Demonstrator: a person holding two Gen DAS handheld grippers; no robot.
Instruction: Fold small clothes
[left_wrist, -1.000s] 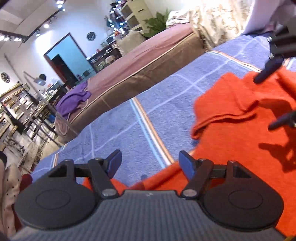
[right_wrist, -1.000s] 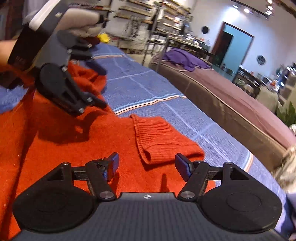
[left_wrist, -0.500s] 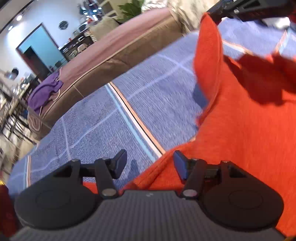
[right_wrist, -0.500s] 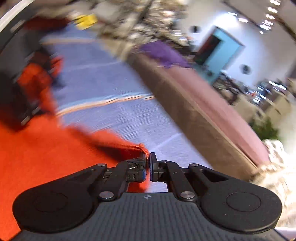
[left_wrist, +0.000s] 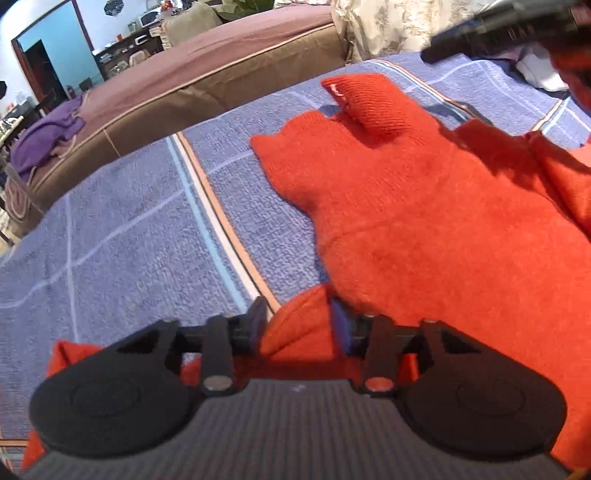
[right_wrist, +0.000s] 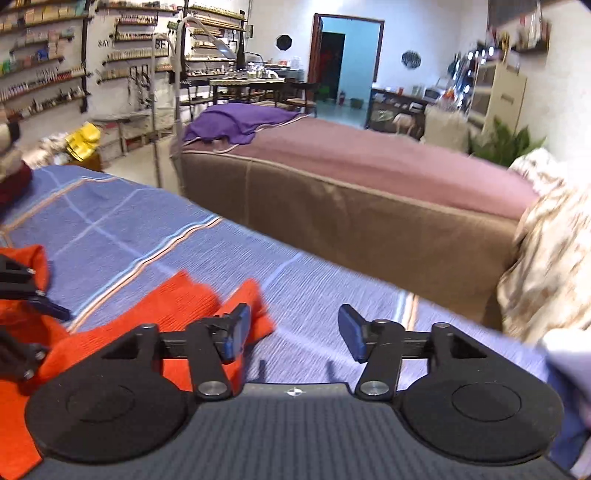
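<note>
Since half a second ago, the ribbed sleeve (left_wrist: 373, 107) of the fuzzy orange knit sweater (left_wrist: 436, 221) has dropped from the right gripper (right_wrist: 291, 332), whose jaws have just spread, empty. It lies folded across the sweater, cuff toward upper centre. Sweater runs lower left to right on the blue striped blanket (left_wrist: 122, 236). Left gripper (left_wrist: 295, 325), jaws closing, pinches an orange fold.

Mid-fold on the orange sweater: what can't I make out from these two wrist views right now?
- Orange sweater: its near and right parts, cut by the left wrist frame and hidden by the left gripper.
- Right gripper: blurred at the left wrist view's top edge.
- Shelf items: too small, right wrist view.
</note>
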